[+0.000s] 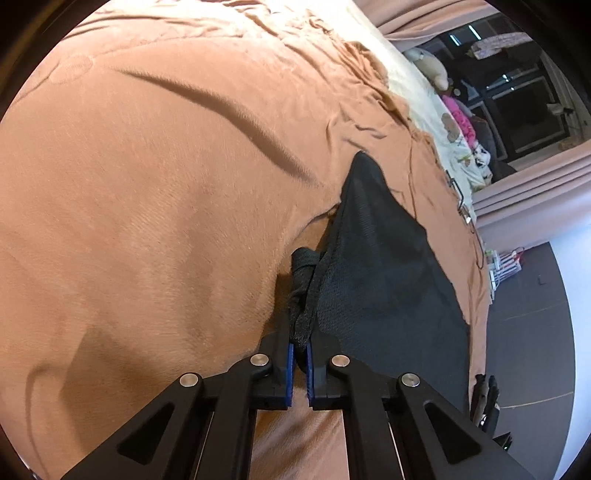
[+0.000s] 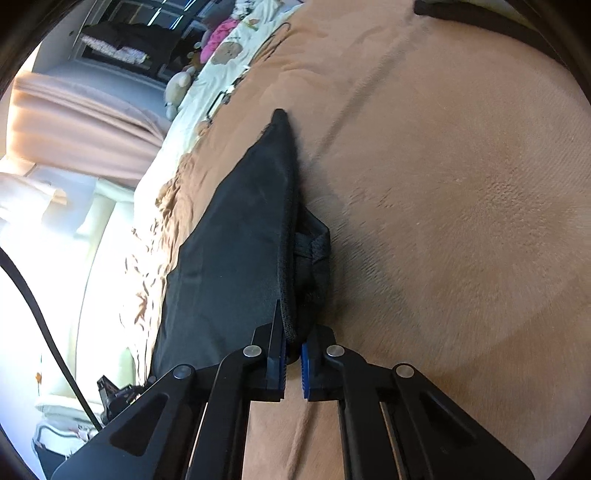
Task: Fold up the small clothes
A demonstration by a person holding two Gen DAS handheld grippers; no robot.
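Note:
A small black mesh garment (image 1: 384, 266) hangs stretched above a brown bedspread (image 1: 147, 221). My left gripper (image 1: 300, 354) is shut on a bunched black edge of it, with a knotted strap just ahead of the blue pads (image 1: 291, 365). In the right wrist view the same black garment (image 2: 236, 236) runs away from me to a pointed corner. My right gripper (image 2: 293, 350) is shut on its thick hem, the blue pads (image 2: 305, 365) nearly together. A folded strap loop (image 2: 317, 243) sticks out to the right of the hem.
The brown bedspread (image 2: 461, 221) covers most of the bed. A pale printed sheet (image 1: 454, 136) with soft toys (image 2: 218, 33) lies along the far side. Pink curtains (image 1: 532, 192), a dark window and grey floor (image 1: 532, 332) lie beyond the bed's edge.

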